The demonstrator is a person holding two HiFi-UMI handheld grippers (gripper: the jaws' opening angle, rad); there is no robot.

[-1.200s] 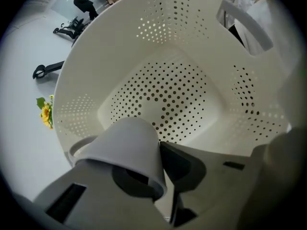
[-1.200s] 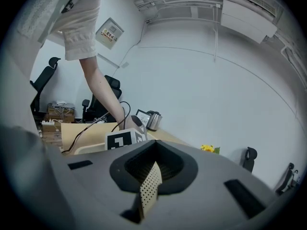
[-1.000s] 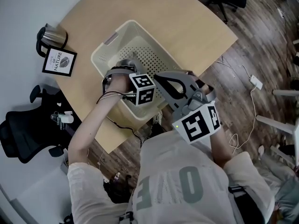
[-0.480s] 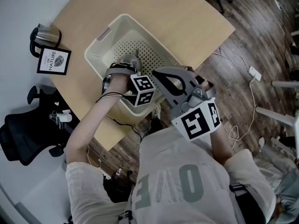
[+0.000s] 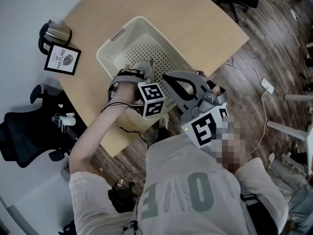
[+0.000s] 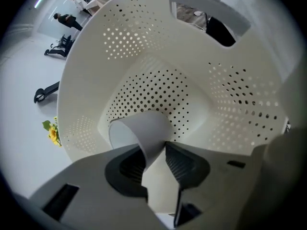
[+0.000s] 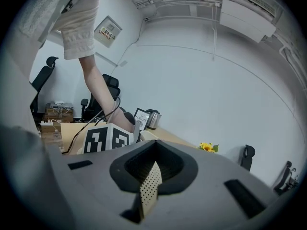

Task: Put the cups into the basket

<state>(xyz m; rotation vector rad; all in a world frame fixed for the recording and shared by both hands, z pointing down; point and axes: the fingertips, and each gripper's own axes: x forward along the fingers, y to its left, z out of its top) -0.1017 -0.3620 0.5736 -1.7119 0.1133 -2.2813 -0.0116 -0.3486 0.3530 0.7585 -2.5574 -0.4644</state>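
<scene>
The cream perforated basket (image 5: 105,58) stands on the round wooden table (image 5: 195,18). My left gripper (image 5: 142,71) reaches down into it. In the left gripper view a white cup (image 6: 139,128) lies on its side on the basket floor (image 6: 158,87). The cup's wall is between the jaws of my left gripper (image 6: 154,155), which are opening and no longer pinch it. My right gripper (image 5: 171,80) sits at the basket's near right wall. In the right gripper view a strip of perforated basket wall (image 7: 152,174) is pinched in the narrow slit of my right gripper (image 7: 149,181).
A steel kettle (image 5: 54,33) and a small framed print (image 5: 62,60) stand at the table's left edge. Yellow flowers (image 7: 207,147) are at the far side. A black office chair (image 5: 24,136) stands left of the table. A cable and white adapter (image 5: 268,85) lie on the wood floor.
The left gripper's marker cube has shifted slightly right and toward me inside the basket. The right gripper has kept its place at the basket's wall.
</scene>
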